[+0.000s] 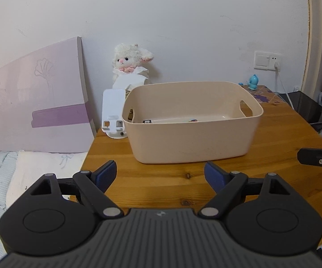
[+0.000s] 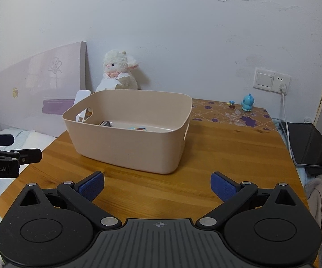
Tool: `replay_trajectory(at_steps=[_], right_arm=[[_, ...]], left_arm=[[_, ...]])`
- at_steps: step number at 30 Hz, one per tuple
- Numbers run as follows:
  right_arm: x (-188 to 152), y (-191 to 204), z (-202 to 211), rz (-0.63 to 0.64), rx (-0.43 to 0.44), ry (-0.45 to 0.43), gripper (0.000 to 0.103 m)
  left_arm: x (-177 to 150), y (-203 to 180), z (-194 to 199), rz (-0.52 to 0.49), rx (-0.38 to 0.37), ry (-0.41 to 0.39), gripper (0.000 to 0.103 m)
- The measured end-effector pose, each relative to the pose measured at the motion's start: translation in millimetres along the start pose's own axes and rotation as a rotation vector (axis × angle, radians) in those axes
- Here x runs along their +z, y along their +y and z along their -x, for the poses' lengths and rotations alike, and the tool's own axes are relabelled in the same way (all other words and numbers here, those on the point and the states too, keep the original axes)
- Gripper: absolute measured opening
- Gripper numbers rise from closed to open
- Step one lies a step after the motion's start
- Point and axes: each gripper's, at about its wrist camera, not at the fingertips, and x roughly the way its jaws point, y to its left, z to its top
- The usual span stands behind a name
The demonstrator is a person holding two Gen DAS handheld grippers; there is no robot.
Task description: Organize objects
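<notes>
A beige plastic bin (image 1: 192,138) with side handles stands on the wooden table (image 1: 161,185); it also shows in the right wrist view (image 2: 129,149). Small items lie on its floor, mostly hidden by the front wall: a dark box (image 2: 106,124) and a colourful piece (image 2: 139,128). My left gripper (image 1: 161,175) is open and empty, in front of the bin. My right gripper (image 2: 157,186) is open and empty, also in front of the bin.
A white plush lamb (image 1: 129,64) sits against the wall behind the bin. A white phone stand (image 1: 113,114) is left of the bin. A blue toy figure (image 2: 247,103) stands at the table's back right. A dark tablet (image 2: 310,145) lies right of the table. A bed is to the left.
</notes>
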Motion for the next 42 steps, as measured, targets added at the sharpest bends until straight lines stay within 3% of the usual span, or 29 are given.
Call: replay_trajectory(at_steps=[26, 42], right_arm=[[-26.6, 4.8, 40.7, -0.010, 0.031, 0.013, 0.103], [-26.1, 8.6, 42.9, 0.000, 0.065, 0.011, 0.103]], left_arm=[[-30.4, -25.4, 51.5, 0.007, -0.076, -0.033, 0.090], [-39.2, -36.4, 52.7, -0.014, -0.090, -0.013, 0.090]])
